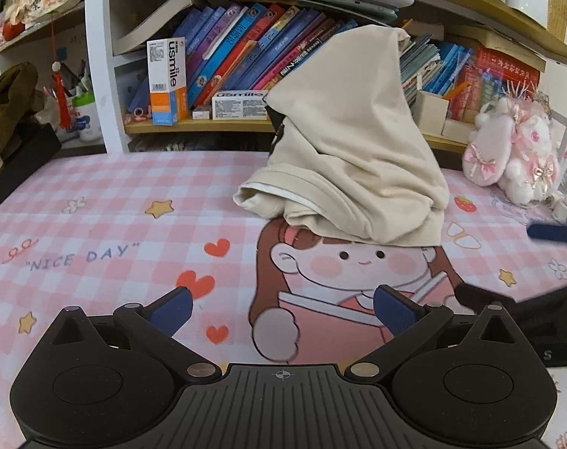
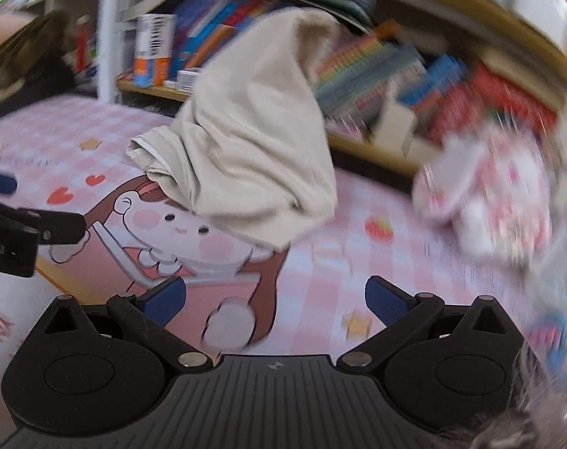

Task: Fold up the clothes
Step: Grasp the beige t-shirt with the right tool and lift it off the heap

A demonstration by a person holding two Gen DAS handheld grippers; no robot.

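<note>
I hold my left tool [image 1: 281, 312] low over the desk [image 1: 96, 224], its blue-padded fingers [image 1: 171, 308] spread wide with nothing between them. My right tool [image 2: 276, 301] sits at a similar height, just to the right of the left one, jaws likewise apart and empty; its view is smeared, so details on that side are only roughly readable. Ahead of both, the cream garment [image 1: 354, 157] stands in a tall peaked heap on the pink checked mat [image 1: 115, 202], its lower edge resting on the head of the printed cartoon girl [image 1: 343, 262]. Behind it runs a bookshelf [image 1: 246, 56] packed with leaning books, and a pink plush toy [image 1: 515, 149] sits at the mat's far right.
</note>
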